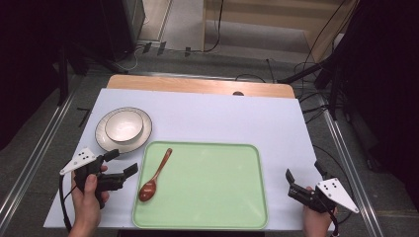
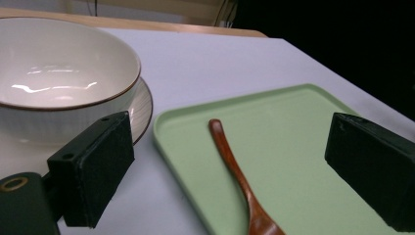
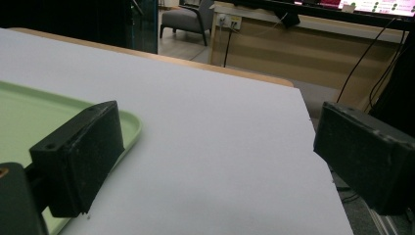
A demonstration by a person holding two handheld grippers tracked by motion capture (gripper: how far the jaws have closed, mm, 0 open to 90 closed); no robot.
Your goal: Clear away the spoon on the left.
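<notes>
Brown wooden spoon (image 1: 155, 175) lies in pale green plastic tray (image 1: 247, 207); left gripper (image 1: 121, 163) and right gripper (image 1: 304, 173) both gape apart, holding nothing, flanking tray.

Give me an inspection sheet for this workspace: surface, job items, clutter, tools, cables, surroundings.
Surface: white sheet over a wooden table, flat.
Job's things: wooden spoon lying in the green tray, toward its left side; white bowl sitting on a plate beyond the tray's left corner.
Clutter: nothing seen.
Tools: left tool open, left of the tray; right tool open, right of the tray; both empty.
Cables: one trails from each tool; more lie on the floor behind the table.
Surroundings: dark stands, a grey armchair.
</notes>
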